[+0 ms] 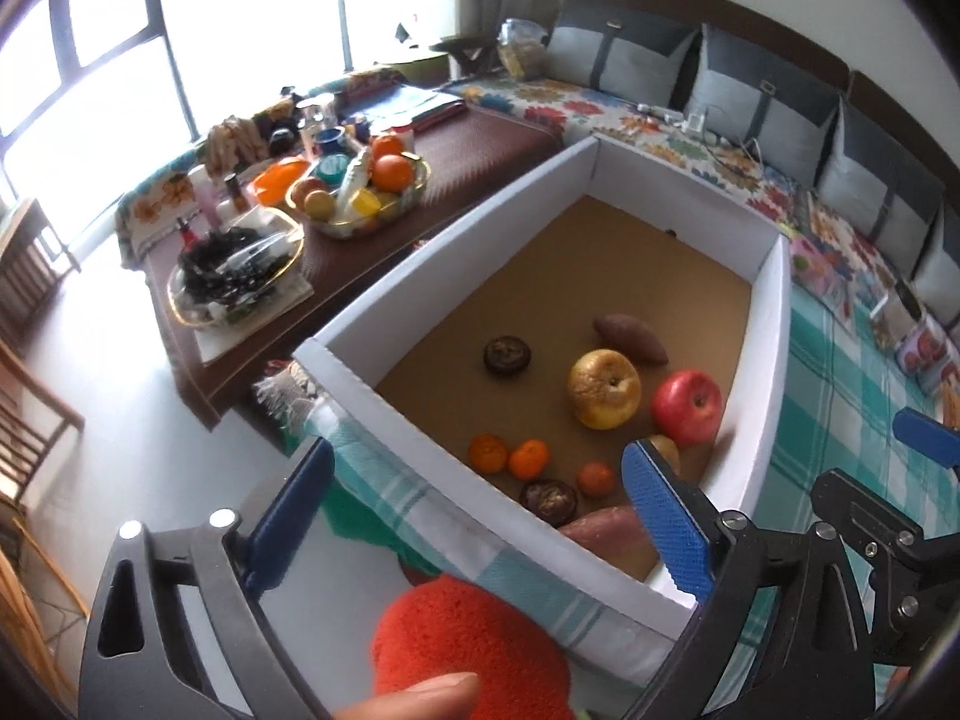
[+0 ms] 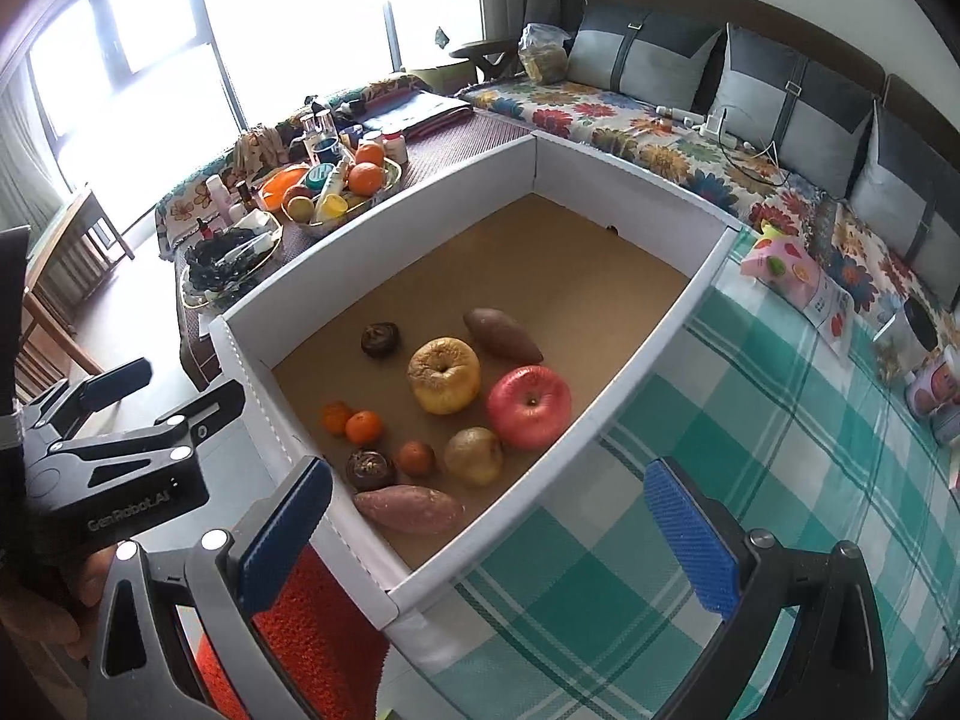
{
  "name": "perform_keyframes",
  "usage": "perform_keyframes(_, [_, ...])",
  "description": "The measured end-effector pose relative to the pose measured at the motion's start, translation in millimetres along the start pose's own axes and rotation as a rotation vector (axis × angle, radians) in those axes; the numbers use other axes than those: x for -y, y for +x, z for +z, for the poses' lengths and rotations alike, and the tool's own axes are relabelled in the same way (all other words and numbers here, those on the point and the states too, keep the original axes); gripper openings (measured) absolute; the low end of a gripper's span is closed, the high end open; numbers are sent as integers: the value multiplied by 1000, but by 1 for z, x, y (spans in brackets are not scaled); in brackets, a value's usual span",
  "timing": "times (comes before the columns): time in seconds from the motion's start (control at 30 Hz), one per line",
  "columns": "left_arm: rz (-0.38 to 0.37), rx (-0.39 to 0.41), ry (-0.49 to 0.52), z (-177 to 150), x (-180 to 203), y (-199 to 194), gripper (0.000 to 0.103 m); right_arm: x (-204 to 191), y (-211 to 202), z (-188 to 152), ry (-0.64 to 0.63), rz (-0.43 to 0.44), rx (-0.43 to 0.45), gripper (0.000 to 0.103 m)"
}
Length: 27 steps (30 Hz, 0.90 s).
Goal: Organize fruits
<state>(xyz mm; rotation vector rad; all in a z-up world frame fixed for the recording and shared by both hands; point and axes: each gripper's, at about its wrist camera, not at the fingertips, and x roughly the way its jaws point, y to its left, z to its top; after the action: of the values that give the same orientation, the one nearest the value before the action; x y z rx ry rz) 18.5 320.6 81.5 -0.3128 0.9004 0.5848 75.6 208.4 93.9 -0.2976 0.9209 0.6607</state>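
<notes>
Clearly, "GenRobot.AI" is being shown in pale letters on the black body of the left gripper (image 2: 114, 381), seen at the left edge of the right wrist view. Fruits are being held in a white box (image 2: 636, 354) with a brown cardboard floor: a red apple (image 2: 528, 405), a wrinkled yellow apple (image 2: 444, 373), a brownish pear (image 2: 474, 455), three small oranges (image 2: 363, 425), two dark round fruits (image 2: 380, 339) and two sweet potatoes (image 2: 408, 509). The box is being carried by a bench covered with a teal checked cloth (image 2: 750, 420). Beyond it, a glass bowl (image 1: 360, 192) of oranges and bottles is being kept on a dark low table (image 1: 480, 144), beside a sofa with a flowered cover (image 2: 660, 138). Both sets of jaws are being held released, with nothing between them; the right gripper (image 2: 486, 540) is being held over the box's near corner.
</notes>
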Motion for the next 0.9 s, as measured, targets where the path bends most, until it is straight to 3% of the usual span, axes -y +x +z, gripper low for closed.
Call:
perform_keyframes(0.3, [49, 5, 39, 2, -3, -1, 98, -14, 1, 9, -30, -27, -3, 103])
perform_keyframes(0.6, [41, -48, 28, 3, -4, 4, 98, -23, 7, 12, -76, -90, -33, 103])
perform_keyframes(0.9, [34, -60, 32, 4, -2, 8, 98, -23, 12, 13, -79, -88, -41, 103])
